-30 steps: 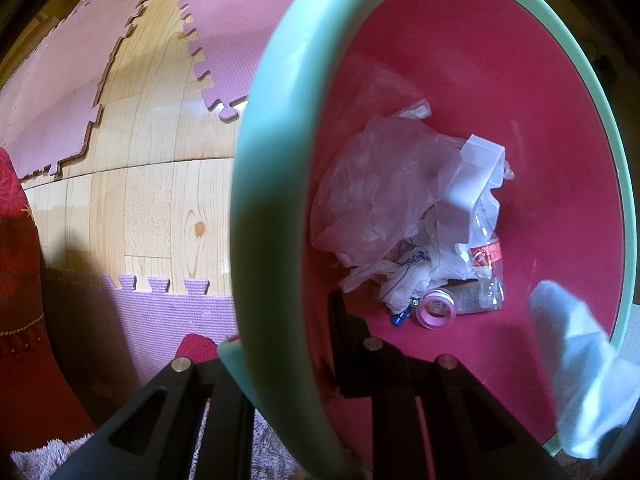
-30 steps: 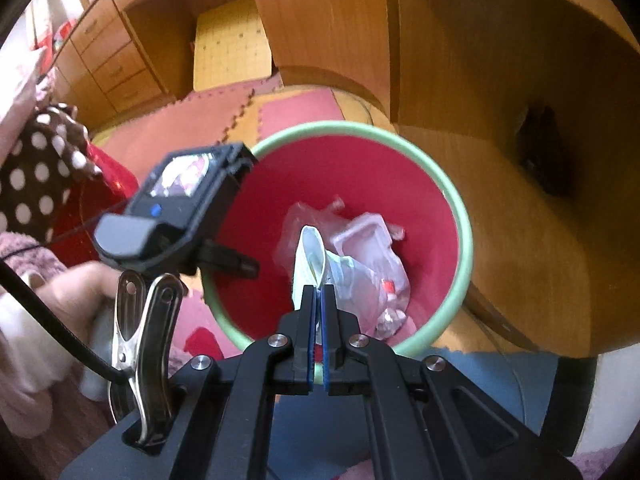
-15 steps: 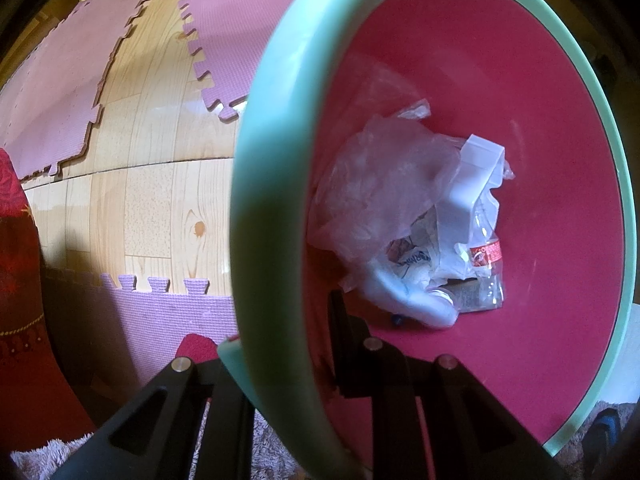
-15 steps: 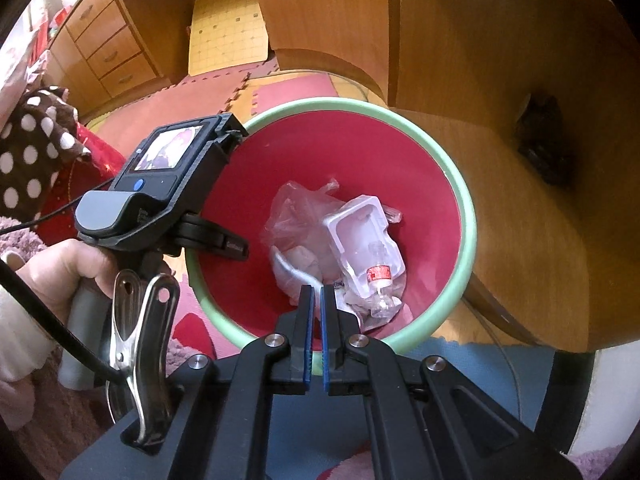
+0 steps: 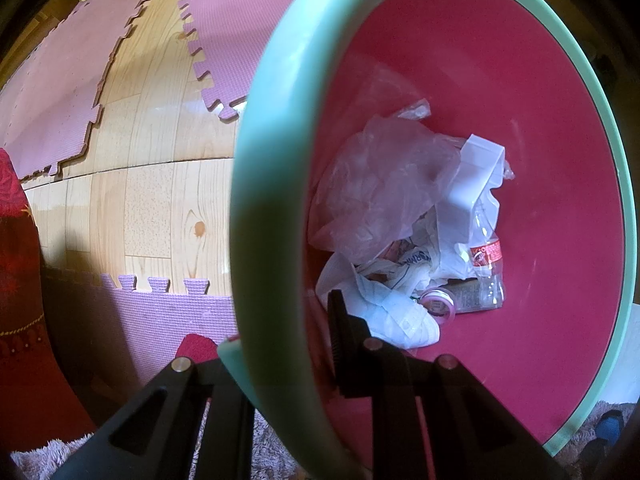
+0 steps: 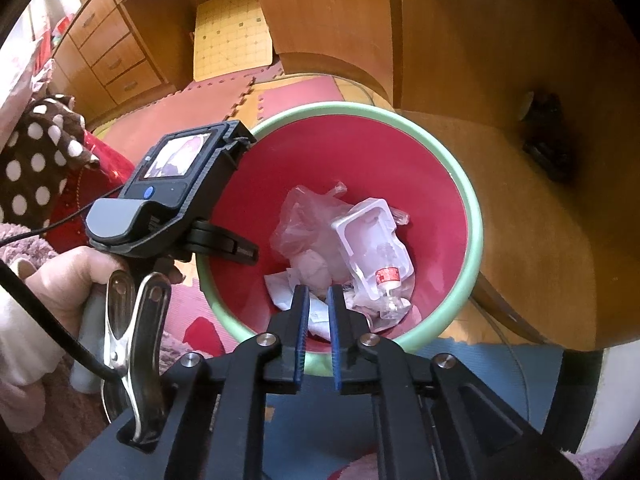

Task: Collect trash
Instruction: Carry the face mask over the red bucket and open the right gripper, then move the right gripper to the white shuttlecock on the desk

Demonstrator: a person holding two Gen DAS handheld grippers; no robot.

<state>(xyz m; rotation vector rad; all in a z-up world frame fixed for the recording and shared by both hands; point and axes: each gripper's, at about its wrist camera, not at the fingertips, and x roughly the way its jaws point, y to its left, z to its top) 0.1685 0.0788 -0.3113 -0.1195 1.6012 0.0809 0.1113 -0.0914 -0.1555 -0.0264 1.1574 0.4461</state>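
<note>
A red bin with a mint-green rim [image 6: 470,216] stands on the floor. My left gripper [image 5: 280,320] is shut on the bin's rim [image 5: 256,208], one finger inside and one outside; it also shows in the right wrist view [image 6: 216,240]. Inside lie a clear plastic bag [image 5: 384,184], a white paper scrap [image 5: 392,312], a small plastic bottle [image 5: 486,264] and a pink tape roll [image 5: 438,304]. My right gripper [image 6: 318,312] hangs above the bin's near side, open and empty. The bag [image 6: 304,220] and a white tray [image 6: 372,236] show below it.
Pink foam mats [image 5: 60,80] and wood floor [image 5: 152,200] lie left of the bin. A wooden desk [image 6: 520,160] curves around its right side, with drawers [image 6: 112,56] at the back left. Red cloth [image 5: 20,280] and a polka-dot fabric [image 6: 36,168] are at the left.
My right gripper opened and let go of the white paper scrap, which fell into the bin onto the other trash. The left gripper kept its hold on the rim.
</note>
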